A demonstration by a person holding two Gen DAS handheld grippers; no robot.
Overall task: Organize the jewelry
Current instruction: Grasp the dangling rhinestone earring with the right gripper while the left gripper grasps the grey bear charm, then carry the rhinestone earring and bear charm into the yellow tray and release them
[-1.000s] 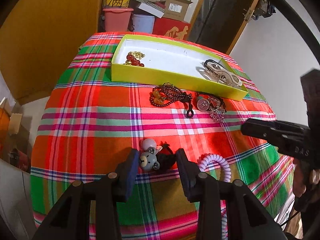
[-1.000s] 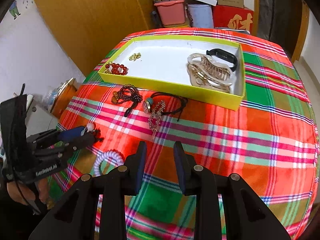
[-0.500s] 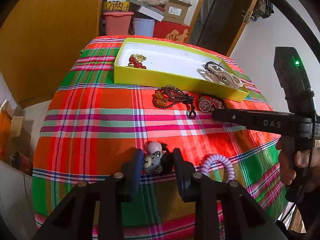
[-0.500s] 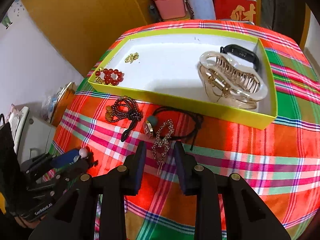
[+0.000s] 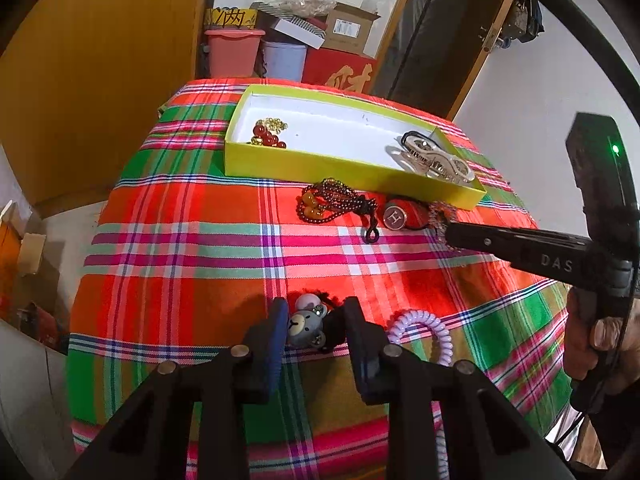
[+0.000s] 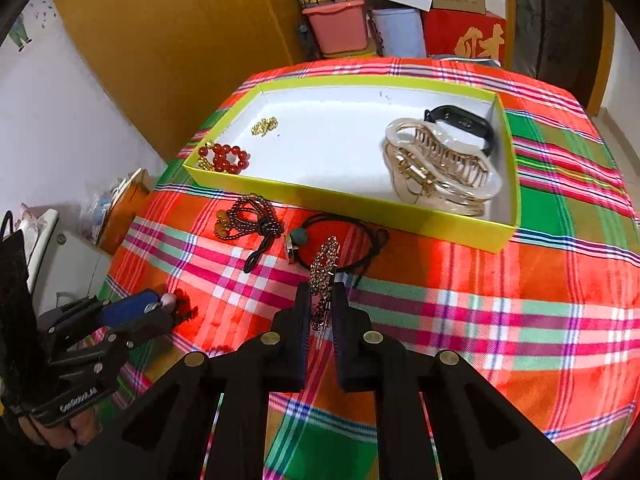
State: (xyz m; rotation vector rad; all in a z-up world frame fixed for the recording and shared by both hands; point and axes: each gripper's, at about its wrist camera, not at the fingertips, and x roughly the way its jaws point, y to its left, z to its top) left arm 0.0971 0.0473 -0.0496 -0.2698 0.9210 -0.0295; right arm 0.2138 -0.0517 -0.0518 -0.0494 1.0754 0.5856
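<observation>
A yellow-green tray (image 6: 400, 210) (image 5: 320, 164) on the plaid cloth holds a red bead bracelet (image 6: 224, 158), small gold pieces (image 6: 264, 125), a large clear hair claw (image 6: 440, 166) and a black band (image 6: 460, 122). In front of it lie a dark bead bracelet (image 6: 248, 220) and a black cord with a round charm (image 6: 344, 240). My right gripper (image 6: 321, 312) is shut on a rhinestone hair clip (image 6: 324, 264). My left gripper (image 5: 316, 326) is shut on a bear hair tie (image 5: 306, 326) near the front edge.
A lilac spiral hair tie (image 5: 424, 332) lies right of my left gripper. Pink and blue bins (image 6: 340, 26) and boxes stand behind the table. A wooden wardrobe (image 6: 168, 40) is at the left. The table edge drops off on the left.
My right gripper moved forward and closed on the rhinestone clip. My left gripper closed tighter on the bear hair tie.
</observation>
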